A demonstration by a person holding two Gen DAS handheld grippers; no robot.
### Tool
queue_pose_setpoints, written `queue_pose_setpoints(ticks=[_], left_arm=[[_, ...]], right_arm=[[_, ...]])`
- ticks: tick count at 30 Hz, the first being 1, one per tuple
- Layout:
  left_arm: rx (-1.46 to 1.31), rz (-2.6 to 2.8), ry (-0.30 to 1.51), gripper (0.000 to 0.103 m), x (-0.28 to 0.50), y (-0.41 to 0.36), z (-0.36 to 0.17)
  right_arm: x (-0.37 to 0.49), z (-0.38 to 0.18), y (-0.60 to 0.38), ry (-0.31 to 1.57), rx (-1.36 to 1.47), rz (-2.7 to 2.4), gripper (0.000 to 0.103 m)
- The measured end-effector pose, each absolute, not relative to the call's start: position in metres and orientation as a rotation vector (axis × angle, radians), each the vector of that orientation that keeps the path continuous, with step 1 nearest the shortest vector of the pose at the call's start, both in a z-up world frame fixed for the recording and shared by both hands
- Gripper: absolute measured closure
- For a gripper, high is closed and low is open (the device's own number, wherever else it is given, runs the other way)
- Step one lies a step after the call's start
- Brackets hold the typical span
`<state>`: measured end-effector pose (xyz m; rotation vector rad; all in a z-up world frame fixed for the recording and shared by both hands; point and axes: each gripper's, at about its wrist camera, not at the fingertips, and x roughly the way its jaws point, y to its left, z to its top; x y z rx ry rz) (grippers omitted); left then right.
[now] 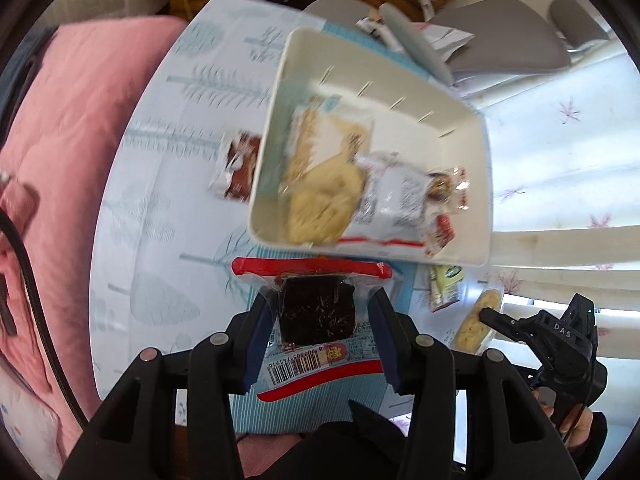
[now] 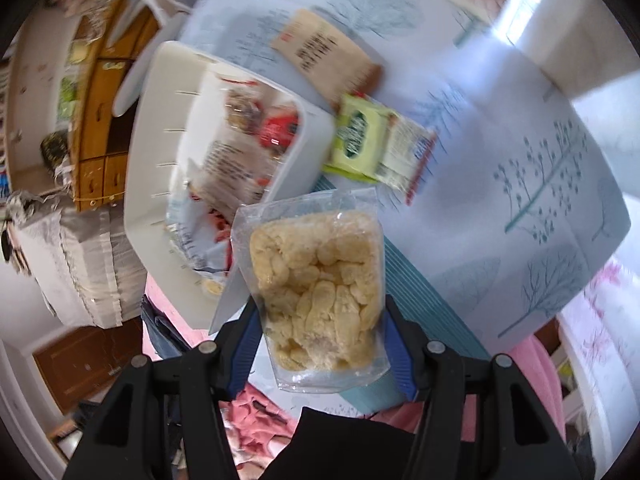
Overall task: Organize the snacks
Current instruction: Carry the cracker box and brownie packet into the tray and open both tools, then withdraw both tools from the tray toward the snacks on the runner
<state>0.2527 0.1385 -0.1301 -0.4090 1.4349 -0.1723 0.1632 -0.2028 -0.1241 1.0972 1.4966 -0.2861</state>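
A white bin (image 1: 476,200) stands on the tree-print table and holds several snack packs; it also shows in the right wrist view (image 2: 152,136). My left gripper (image 1: 318,310) is shut on a clear red-edged pack with a dark brown cake (image 1: 316,312), held just before the bin's near wall. My right gripper (image 2: 320,316) is shut on a clear pack of pale yellow pastry (image 2: 320,280), held beside the bin's corner. In the left wrist view the right gripper (image 1: 490,316) shows at the right with that yellow pack (image 1: 478,326).
A brown-red snack pack (image 1: 238,166) lies on the table left of the bin. A green pack (image 2: 364,140) and a tan packet (image 2: 324,52) lie right of the bin. A pink quilt (image 1: 68,152) borders the table. Grey chairs (image 1: 504,36) stand behind.
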Motion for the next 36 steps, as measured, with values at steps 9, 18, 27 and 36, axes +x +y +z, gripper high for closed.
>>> queue_pose_setpoints(ticks=[9,18,27,36], left_arm=[[-0.356,-0.199,1.377,0.057,0.281,0.128,-0.116],[-0.319,-0.253,1.317,0.056,0.304,0.123,-0.124],[-0.319,-0.271,1.274,0.036,0.322,0.125,-0.136],[-0.276,-0.302,1.314,0.029,0.317,0.122,-0.142]], right_arm=[[0.192,-0.099,-0.189,1.347,0.982,-0.214,0.046],[0.220,-0.094,-0.179,1.212,0.890,-0.197,0.046],[0.240,-0.099,-0.168,1.149,0.833,-0.191,0.045],[0.235,-0.103,-0.169,1.130,0.871,-0.208,0.026]])
